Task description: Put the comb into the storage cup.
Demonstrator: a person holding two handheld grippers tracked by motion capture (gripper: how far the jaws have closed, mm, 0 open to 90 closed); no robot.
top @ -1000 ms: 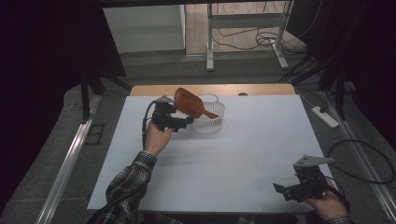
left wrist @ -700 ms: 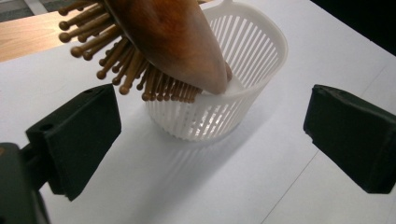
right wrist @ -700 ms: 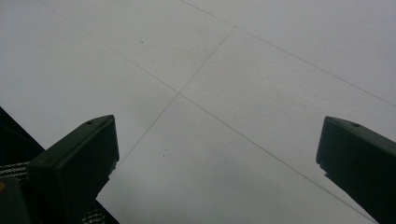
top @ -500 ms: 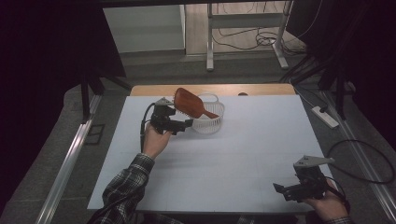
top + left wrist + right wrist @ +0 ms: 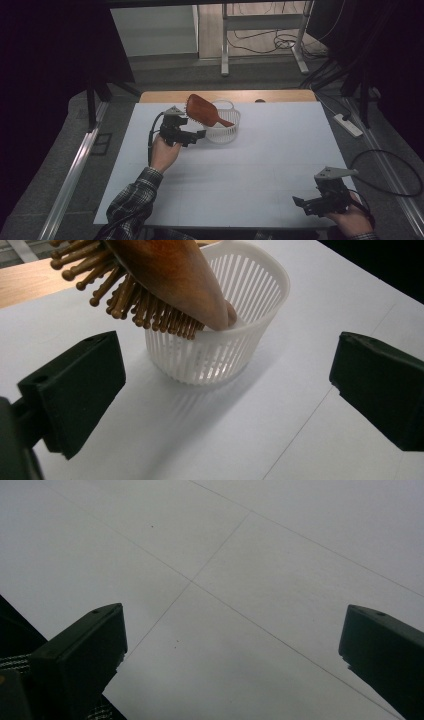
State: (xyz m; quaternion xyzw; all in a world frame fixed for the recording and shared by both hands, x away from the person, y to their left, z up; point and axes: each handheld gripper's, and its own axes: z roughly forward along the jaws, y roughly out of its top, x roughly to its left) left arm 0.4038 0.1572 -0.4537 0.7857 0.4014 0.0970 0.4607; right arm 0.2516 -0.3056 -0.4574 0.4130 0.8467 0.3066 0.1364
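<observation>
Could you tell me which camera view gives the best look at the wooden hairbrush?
The left gripper view: the hairbrush is close, bristles distinct, handle end in the white basket. The high view gives its whole outline, small. The right gripper view faces bare table.

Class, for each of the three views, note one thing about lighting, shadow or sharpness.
High view: dim and dark round the edges, the white table sheet the brightest area. Left gripper view: sharp on the basket, whose slats cast striped shadows on the sheet; hairbrush bristles crisp. Right gripper view: flat, grey light, faint lines on the sheet.
</observation>
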